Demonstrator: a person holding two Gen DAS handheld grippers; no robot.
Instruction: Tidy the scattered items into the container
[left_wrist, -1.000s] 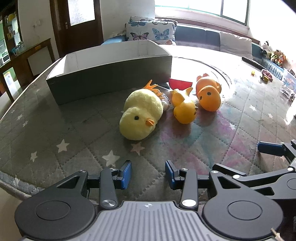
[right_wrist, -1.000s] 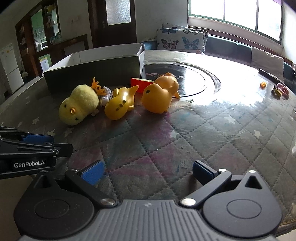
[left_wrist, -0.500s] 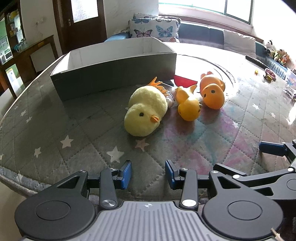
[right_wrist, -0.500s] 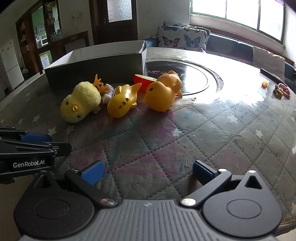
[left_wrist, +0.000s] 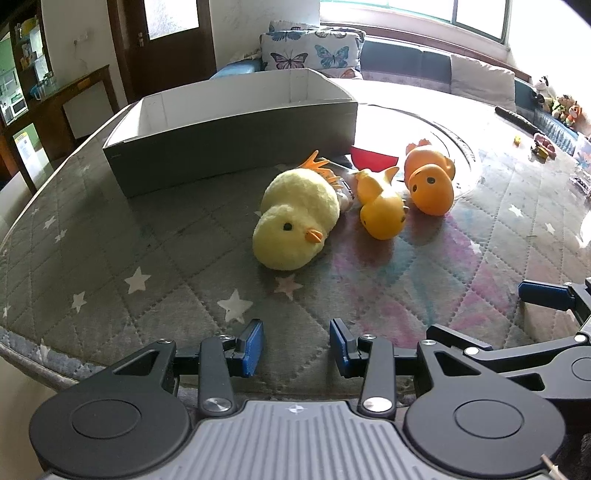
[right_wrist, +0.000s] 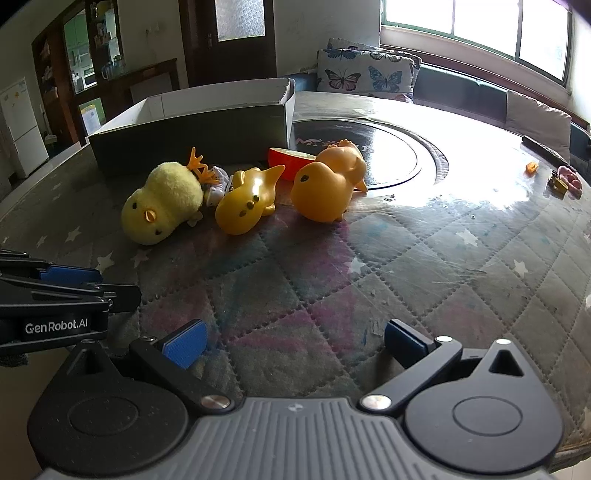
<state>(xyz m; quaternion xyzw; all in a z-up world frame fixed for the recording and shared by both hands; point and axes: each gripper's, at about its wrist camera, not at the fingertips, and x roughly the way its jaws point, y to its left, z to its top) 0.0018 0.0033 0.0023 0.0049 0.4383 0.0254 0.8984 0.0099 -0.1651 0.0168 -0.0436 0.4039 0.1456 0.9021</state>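
Note:
A yellow plush chick lies on its side on the quilted table. Right of it lie a yellow rubber duck and an orange rubber duck. A red wedge-shaped piece lies behind them. A small white item sits between chick and yellow duck. The grey open box stands behind, white inside. My left gripper is open and empty, short of the chick. My right gripper is wide open and empty, well short of the ducks.
A dark round turntable sits in the table's middle. Small toys and a dark stick lie at the far right edge. The table's near-left edge is close. A sofa with butterfly cushions stands behind.
Both grippers have moved a little forward toward the toys, which show slightly larger. The jaws keep the same opening. The toys have not moved.

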